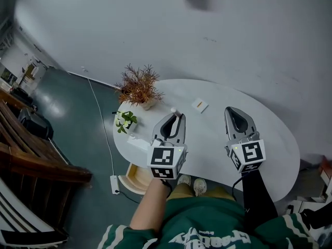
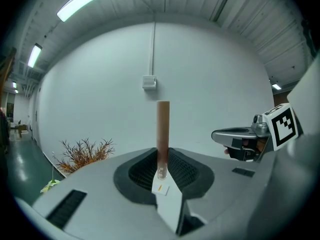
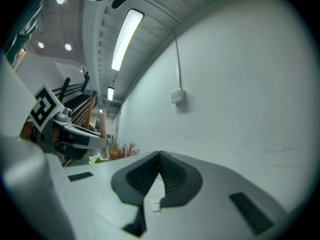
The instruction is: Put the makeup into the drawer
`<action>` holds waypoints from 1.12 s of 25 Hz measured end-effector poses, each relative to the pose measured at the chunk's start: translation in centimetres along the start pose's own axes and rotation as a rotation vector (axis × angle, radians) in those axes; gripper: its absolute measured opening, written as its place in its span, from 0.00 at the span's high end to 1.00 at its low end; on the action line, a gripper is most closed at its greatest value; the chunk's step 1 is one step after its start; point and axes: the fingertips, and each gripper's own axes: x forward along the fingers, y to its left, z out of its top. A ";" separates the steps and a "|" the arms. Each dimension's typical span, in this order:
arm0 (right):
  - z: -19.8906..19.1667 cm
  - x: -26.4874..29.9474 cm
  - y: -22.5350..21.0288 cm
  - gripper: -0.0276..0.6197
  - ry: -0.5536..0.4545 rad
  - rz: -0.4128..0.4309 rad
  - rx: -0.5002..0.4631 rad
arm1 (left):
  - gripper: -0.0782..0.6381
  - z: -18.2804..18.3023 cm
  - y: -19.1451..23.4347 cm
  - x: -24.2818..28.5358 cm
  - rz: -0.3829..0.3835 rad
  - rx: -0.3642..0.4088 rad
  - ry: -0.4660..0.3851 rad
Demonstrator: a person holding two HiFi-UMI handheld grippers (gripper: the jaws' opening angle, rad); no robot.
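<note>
Your left tool [image 1: 175,117] is clenched on the makeup tube [image 2: 163,129]. In the left gripper view the slim brownish tube stands upright out of the closed jaws, near the middle of the frame. In the head view its pale tip [image 1: 174,110] pokes up just above the jaw tips, over the middle of the white tabletop [image 1: 218,144].

Your right tool [image 1: 234,113] sits to the right of it, apart from it. Its jaws meet at the tips with nothing between them.

A small white card with an orange mark [image 1: 199,105] lies on the tabletop, up and between the two tools. A dried reddish plant [image 1: 139,86] stands at the tabletop's upper left edge, and a small white-flowered plant [image 1: 124,120] is just below it.

The drawer [image 1: 134,176], light wood, shows pulled out under the tabletop's lower left edge, well apart from the tube.
</note>
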 end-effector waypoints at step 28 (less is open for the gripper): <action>-0.1 2.8 6.9 0.95 -0.003 0.147 -0.025 | 0.80 -1.5 5.6 -4.5 0.120 -0.018 0.000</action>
